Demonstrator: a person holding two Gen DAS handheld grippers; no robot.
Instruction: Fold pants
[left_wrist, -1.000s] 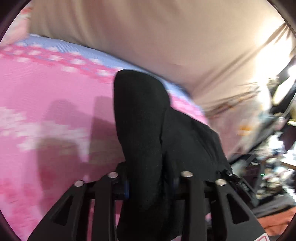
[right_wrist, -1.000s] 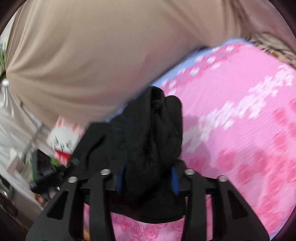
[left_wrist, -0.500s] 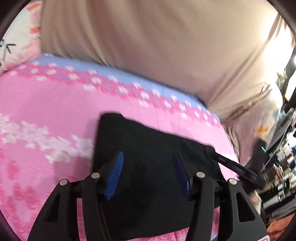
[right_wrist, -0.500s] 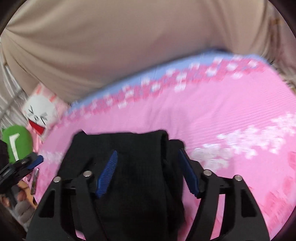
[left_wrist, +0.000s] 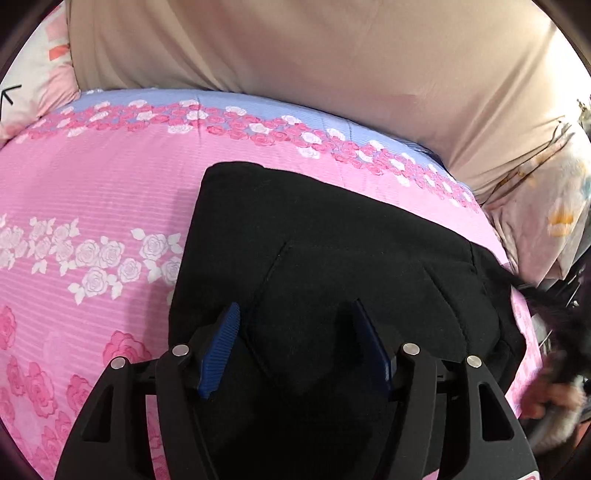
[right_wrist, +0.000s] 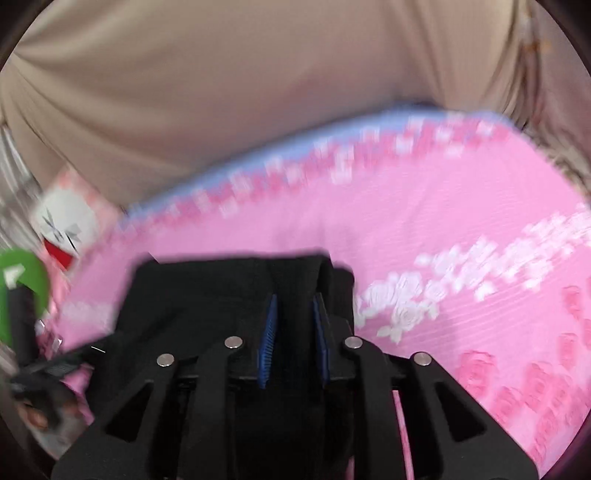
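Black pants (left_wrist: 332, 258) lie folded flat on pink bedsheet (left_wrist: 92, 192), directly ahead of both tongs. Long axis unclear. Left gripper (left_wrist: 295, 317): blue pads wide apart, holding nothing, above pants. Right gripper (right_wrist: 293, 306): pads nearly together; view blurred, cannot tell if cloth pinched.

The left gripper (left_wrist: 295, 332) has its jaws spread wide, with a clear gap between the blue pads (left_wrist: 218, 350). The right gripper (right_wrist: 293, 325) has its jaws drawn close, pads (right_wrist: 266, 339) nearly parallel, pinching dark cloth.
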